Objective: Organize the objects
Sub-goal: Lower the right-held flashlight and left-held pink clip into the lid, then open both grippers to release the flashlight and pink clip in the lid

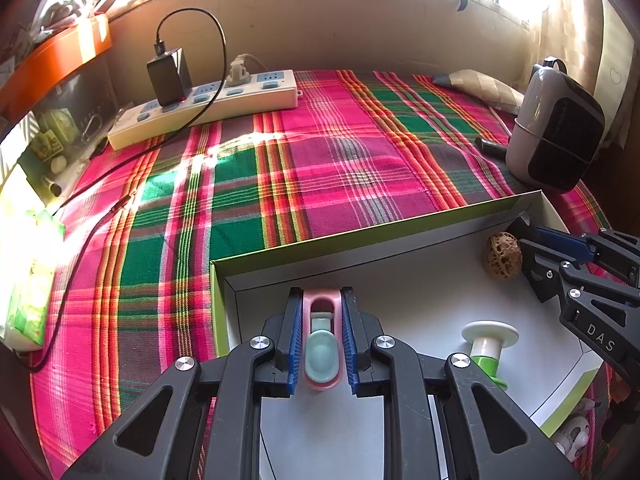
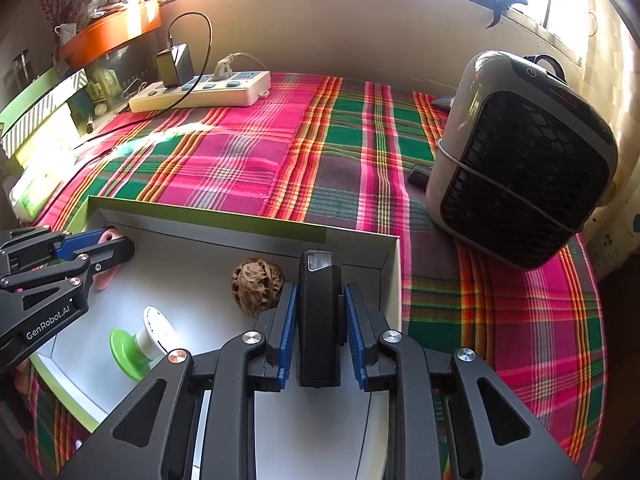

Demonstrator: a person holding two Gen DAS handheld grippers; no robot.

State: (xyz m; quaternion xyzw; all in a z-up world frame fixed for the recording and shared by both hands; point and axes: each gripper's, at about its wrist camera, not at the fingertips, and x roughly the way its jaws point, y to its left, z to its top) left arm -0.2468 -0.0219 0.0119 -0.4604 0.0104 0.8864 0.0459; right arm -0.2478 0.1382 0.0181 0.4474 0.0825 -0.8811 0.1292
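A shallow white cardboard box with green outer walls (image 1: 400, 236) is shown lying on a pink, green and orange plaid cloth (image 1: 320, 148). Over the box's left part, a pink oval plastic piece with a pale teal insert (image 1: 322, 340) is clamped between the blue pads of the left gripper (image 1: 322, 336). Over its right part, a black rectangular block with a clear end (image 2: 319, 320) is clamped by the right gripper (image 2: 319, 332). A brown wrinkled walnut-like ball (image 2: 258, 286) and a green-and-white plastic spool (image 2: 140, 344) are seen resting on the box floor. The block's lower end is hidden behind the gripper body, and the box's near edge is cut off. A grey and black mesh-fronted appliance (image 2: 520, 168) stands to the right.
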